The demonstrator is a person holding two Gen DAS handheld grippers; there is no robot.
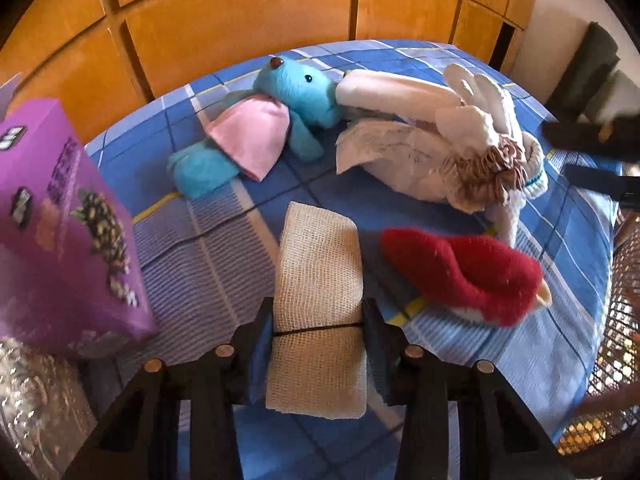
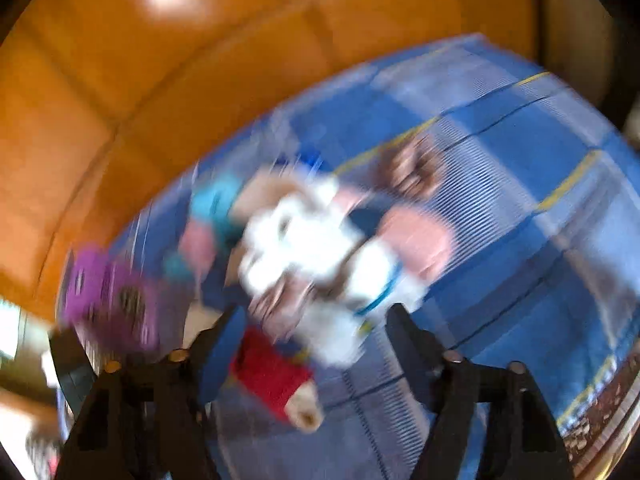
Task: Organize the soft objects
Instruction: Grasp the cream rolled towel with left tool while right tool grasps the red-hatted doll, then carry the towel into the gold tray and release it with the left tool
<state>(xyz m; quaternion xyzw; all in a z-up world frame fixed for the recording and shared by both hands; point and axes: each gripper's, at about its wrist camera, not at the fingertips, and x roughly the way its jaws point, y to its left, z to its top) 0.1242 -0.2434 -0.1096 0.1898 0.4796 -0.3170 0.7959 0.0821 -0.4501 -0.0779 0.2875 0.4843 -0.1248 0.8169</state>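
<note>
A folded cream gauze cloth [image 1: 320, 280] lies on the blue plaid bedspread [image 1: 208, 248]. My left gripper [image 1: 320, 326] is shut on the cloth's near part, pads pressed against both sides. Behind it are a blue plush dog [image 1: 296, 92] with a pink cloth [image 1: 252, 136] over it, a white rag doll [image 1: 440, 152] with brown hair, and a red plush bird [image 1: 464, 272] to the right. The right wrist view is blurred. There my right gripper [image 2: 314, 332] stands open above the white doll [image 2: 304, 240] and the red plush bird [image 2: 272, 376], touching neither that I can see.
A purple box [image 1: 60, 220] stands at the left edge of the bed, with something silvery and crinkled [image 1: 32, 400] below it. Wooden wardrobe doors [image 1: 240, 20] rise behind the bed. A woven mesh surface [image 1: 616, 320] sits past the right edge.
</note>
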